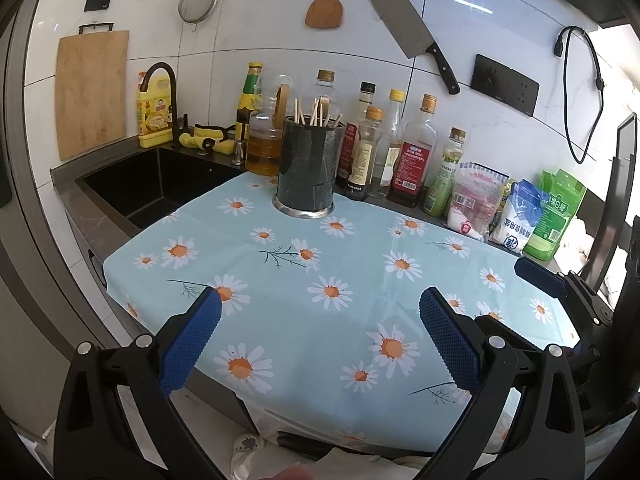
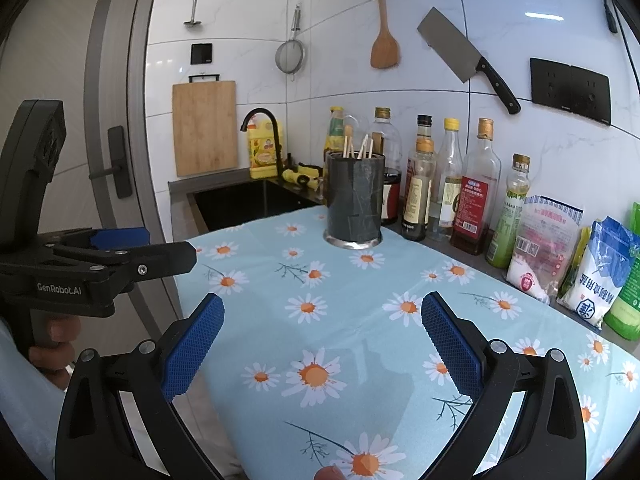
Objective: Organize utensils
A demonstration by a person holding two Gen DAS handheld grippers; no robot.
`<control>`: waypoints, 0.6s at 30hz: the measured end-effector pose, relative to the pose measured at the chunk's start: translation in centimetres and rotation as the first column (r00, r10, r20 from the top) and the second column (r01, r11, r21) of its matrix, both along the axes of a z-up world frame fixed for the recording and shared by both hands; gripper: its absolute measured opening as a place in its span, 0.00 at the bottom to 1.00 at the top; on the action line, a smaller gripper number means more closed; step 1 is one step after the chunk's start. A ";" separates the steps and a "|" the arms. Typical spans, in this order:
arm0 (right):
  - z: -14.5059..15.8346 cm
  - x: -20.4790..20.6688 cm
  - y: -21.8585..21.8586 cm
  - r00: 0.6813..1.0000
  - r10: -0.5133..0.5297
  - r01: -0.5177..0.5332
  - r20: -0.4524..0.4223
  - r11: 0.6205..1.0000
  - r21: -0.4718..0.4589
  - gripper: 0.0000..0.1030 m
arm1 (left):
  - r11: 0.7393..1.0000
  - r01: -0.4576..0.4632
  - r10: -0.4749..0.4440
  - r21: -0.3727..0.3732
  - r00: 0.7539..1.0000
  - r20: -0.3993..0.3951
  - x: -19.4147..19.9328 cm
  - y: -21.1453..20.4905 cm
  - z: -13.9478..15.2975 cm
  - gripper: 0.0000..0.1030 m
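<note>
Both sets of fingers gape wide and empty: my left gripper [image 1: 320, 312] and right gripper [image 2: 322, 318] hover over the daisy-cloth bench [image 1: 360, 248]. At twelve o'clock I see the dark utensil holder [image 1: 307, 168], chopsticks [image 1: 316, 114] upright inside, tips up. Sauce bottles [image 1: 412, 160] crowd behind it at one o'clock; the sink [image 1: 160, 188] lies at ten.
</note>
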State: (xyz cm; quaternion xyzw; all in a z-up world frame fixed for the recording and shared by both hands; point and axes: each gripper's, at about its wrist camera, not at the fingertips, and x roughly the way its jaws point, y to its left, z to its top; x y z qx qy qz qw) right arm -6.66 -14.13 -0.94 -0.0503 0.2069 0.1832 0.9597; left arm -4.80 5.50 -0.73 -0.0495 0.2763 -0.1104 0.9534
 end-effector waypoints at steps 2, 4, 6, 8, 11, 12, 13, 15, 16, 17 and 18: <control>0.0 0.1 0.0 1.000 0.002 -0.002 -0.003 1.000 0.002 0.92 | 1.000 -0.003 0.003 0.000 1.000 0.000 0.1 0.0 0.0 0.94; 0.0 0.2 0.0 1.000 0.002 -0.002 -0.003 1.000 0.002 0.92 | 1.000 -0.002 0.002 -0.001 1.000 -0.001 0.2 0.0 0.0 0.94; 0.0 0.2 0.0 1.000 0.003 -0.003 -0.004 1.000 0.003 0.92 | 1.000 -0.001 0.001 -0.003 1.000 -0.005 0.3 0.0 0.0 0.94; -0.1 0.3 -0.2 1.000 0.000 0.000 -0.007 1.000 0.011 0.92 | 1.000 -0.004 0.004 -0.003 1.000 -0.010 0.5 0.0 -0.1 0.94; -0.3 0.9 -1.1 0.999 -0.040 0.041 -0.023 0.998 0.052 0.92 | 1.000 -0.008 0.007 -0.018 1.000 -0.029 1.2 0.2 -0.5 0.94; -0.5 1.1 -1.5 0.998 -0.055 0.057 -0.033 0.996 0.064 0.92 | 1.000 -0.003 0.003 -0.017 0.999 -0.036 1.6 0.2 -0.8 0.94; -0.7 1.5 -2.1 0.995 -0.084 0.088 -0.045 0.993 0.075 0.92 | 1.000 -0.003 0.002 -0.013 0.999 -0.039 1.8 0.0 -0.9 0.94; -1.0 1.9 -2.7 0.991 -0.125 0.127 -0.040 0.990 0.060 0.92 | 1.000 -0.004 0.005 0.017 0.999 -0.044 2.7 -0.5 -1.4 0.94; -1.1 2.1 -2.9 0.988 -0.150 0.151 -0.034 0.988 0.037 0.92 | 1.000 -0.005 0.006 0.025 0.999 -0.044 3.0 -0.7 -1.5 0.94; -1.2 2.3 -3.0 0.983 -0.182 0.182 -0.024 0.983 0.002 0.92 | 0.999 -0.004 0.006 0.038 0.999 -0.049 3.6 -1.1 -1.8 0.94; -1.3 2.5 -3.2 0.979 -0.203 0.202 -0.021 0.979 -0.022 0.92 | 0.999 0.000 0.002 0.045 0.998 -0.060 4.4 -1.5 -2.0 0.94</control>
